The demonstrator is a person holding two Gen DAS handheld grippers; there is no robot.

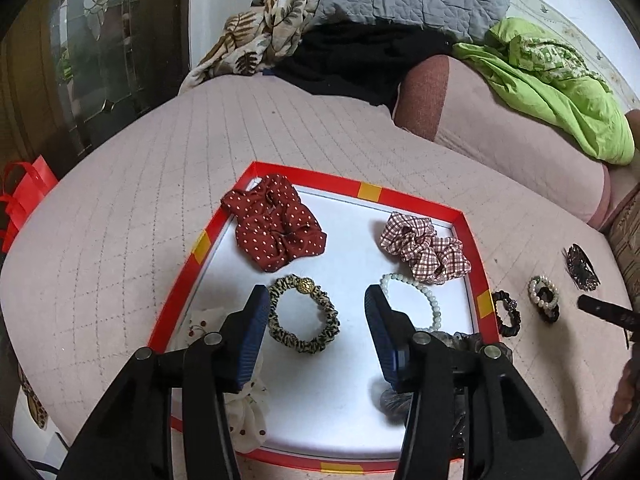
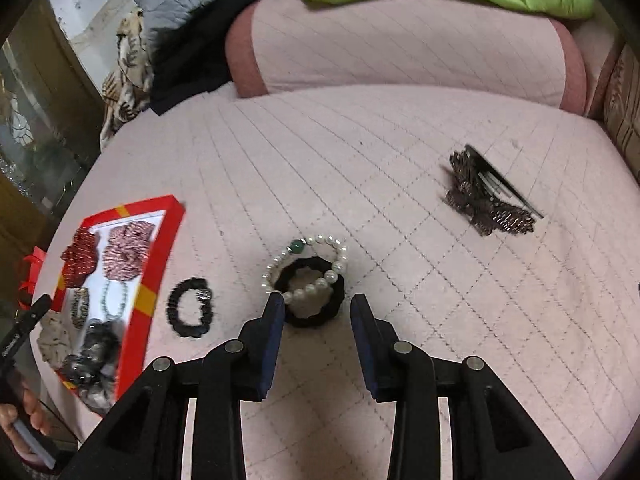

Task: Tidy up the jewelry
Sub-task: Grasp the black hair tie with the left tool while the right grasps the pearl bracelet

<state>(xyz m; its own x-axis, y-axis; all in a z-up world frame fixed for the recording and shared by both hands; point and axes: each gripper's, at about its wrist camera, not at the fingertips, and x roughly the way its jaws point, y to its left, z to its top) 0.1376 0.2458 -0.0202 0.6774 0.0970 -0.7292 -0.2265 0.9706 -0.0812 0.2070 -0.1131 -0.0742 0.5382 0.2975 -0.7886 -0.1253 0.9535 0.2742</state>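
We hover our right gripper (image 2: 316, 312), fingers spread and empty, before the pearl bracelet (image 2: 306, 266); next, pinch it for the tray (image 2: 150, 292).

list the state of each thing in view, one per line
left gripper: open, empty, over the tray
right gripper: open, empty
tray: open, partly filled
pearl bracelet: outside tray, overlapping black scrunchie
hair clip: outside tray, on bed
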